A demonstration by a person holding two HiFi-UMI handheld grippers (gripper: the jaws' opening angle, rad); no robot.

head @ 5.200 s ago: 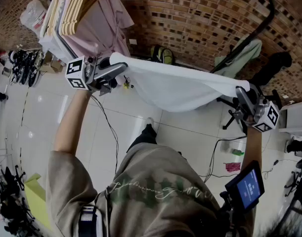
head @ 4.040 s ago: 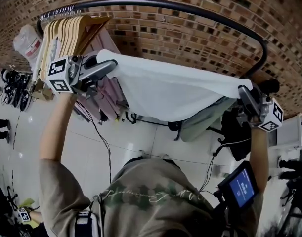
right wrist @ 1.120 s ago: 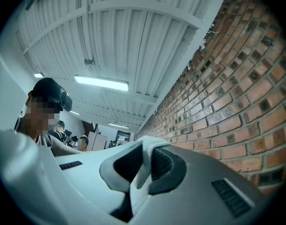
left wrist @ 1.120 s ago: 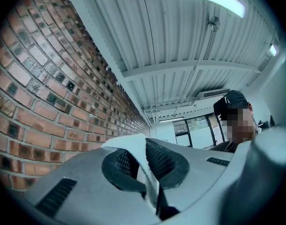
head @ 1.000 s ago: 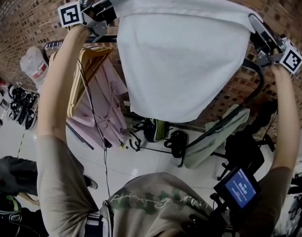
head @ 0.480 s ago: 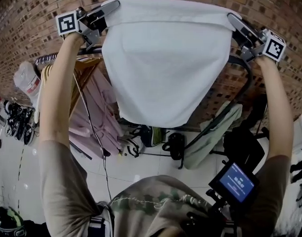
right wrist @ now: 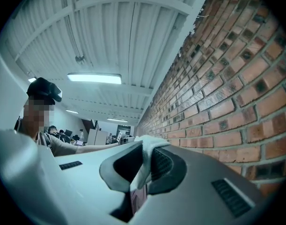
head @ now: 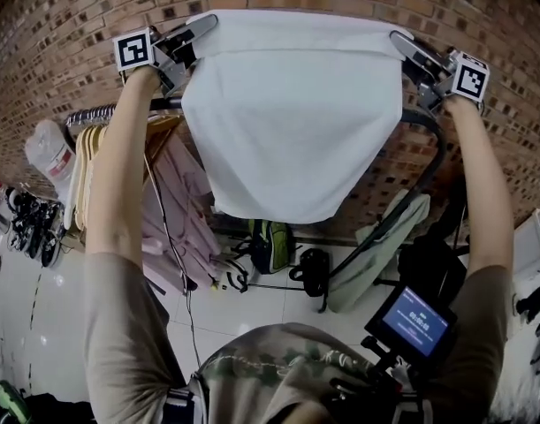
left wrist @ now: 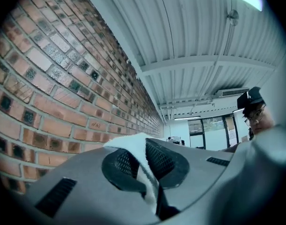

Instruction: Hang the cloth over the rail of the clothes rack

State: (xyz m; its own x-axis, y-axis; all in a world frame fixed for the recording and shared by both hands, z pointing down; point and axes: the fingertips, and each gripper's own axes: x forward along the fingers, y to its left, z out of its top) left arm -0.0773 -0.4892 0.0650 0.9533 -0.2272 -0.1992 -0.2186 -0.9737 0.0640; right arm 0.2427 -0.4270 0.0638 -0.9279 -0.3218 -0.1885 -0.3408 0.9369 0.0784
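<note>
Head view: left gripper (head: 201,26) and right gripper (head: 402,42) each pinch a top corner of the white cloth (head: 292,122). It's spread flat and held high in front of the brick wall (head: 66,25). The black rail (head: 436,144) sits lower and passes behind the cloth in this view; the cloth isn't draped over it yet.
My read: lift done. Left: carry over, lower, release.
Blue screen (head: 415,321): text too small to read.
Left gripper view: jaws clamped on the cloth edge.
Right gripper view: same. No brands legible.
</note>
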